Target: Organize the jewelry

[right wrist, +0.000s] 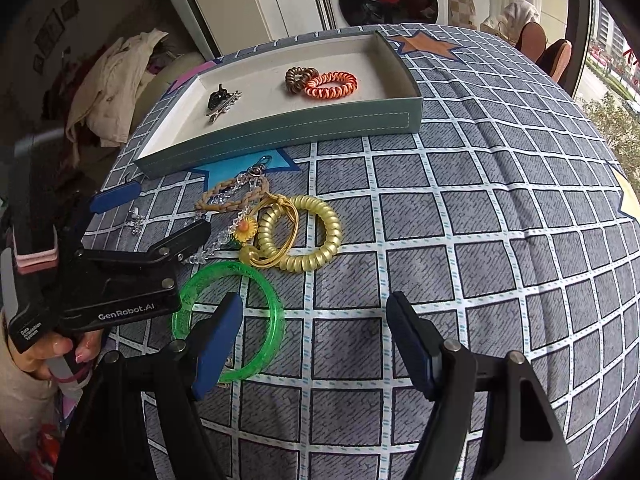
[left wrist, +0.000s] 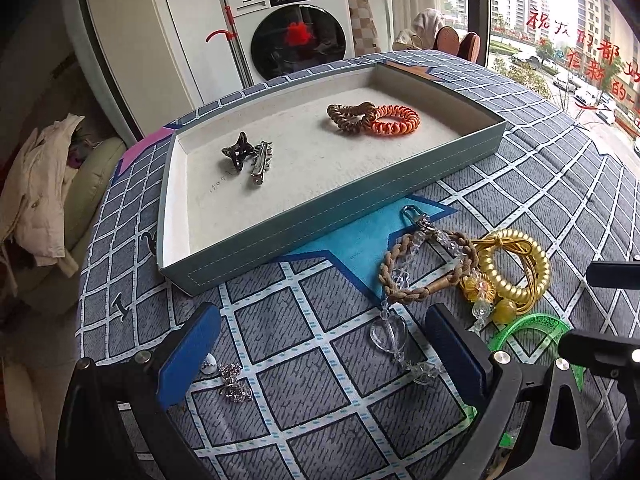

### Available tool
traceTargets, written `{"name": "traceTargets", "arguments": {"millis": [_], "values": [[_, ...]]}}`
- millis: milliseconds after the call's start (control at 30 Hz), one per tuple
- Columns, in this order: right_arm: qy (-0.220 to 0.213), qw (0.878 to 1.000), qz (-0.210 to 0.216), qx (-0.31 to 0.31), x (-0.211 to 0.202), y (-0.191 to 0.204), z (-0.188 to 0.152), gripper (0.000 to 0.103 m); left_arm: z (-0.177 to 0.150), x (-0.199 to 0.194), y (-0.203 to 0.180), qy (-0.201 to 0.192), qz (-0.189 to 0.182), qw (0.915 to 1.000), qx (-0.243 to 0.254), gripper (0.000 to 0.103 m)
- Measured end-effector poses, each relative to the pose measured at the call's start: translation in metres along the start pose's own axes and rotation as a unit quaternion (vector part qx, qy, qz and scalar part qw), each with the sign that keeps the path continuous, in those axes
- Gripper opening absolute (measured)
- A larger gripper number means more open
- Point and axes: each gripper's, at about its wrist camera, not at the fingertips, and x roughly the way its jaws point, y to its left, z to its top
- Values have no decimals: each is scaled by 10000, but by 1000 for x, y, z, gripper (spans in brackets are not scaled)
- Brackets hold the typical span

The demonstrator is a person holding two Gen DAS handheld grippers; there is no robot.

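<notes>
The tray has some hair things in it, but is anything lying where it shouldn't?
Yes. A tangled heap lies on the cloth in front of the tray: a braided loop, a yellow coil tie and a bead chain. A green bangle lies nearby.

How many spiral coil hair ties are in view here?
3. A brown coil hair tie and an orange coil hair tie lie touching in the tray; a yellow coil hair tie lies on the tablecloth among the tangled jewelry. None seem hidden.
</notes>
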Motion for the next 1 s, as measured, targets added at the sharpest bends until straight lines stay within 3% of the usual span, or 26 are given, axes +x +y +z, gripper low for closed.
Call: {"name": "traceTargets", "arguments": {"millis": [267, 500, 667, 733, 800, 833, 933, 1000], "values": [[63, 9991, -192, -378, 6, 17, -4, 76, 11, 4, -9, -43, -23, 10000, -74, 103], [4, 9960, -505, -743, 8, 29, -8, 62, 18, 6, -15, -83, -53, 9998, -198, 103], [-25, 9936, -628, -935, 8, 34, -10, 55, 21, 8, -10, -60, -203, 9990, -383, 90], [-23, 9936, -623, -944, 7, 34, -10, 54, 22, 8, -8, -8, -324, 9982, -502, 75], [-19, 9934, -613, -970, 8, 35, -10, 52, 23, 10, -4, 32, -444, 9969, -656, 67], [-16, 9933, -607, -984, 8, 36, -10, 50, 23, 10, -2, 42, -514, 9961, -720, 57], [-8, 9931, -586, -1012, 7, 37, -10, 46, 24, 10, 3, 51, -716, 9933, -901, 46], [-5, 9930, -573, -1031, 7, 38, -10, 43, 24, 9, 4, 24, -832, 9919, -959, 22]]}}
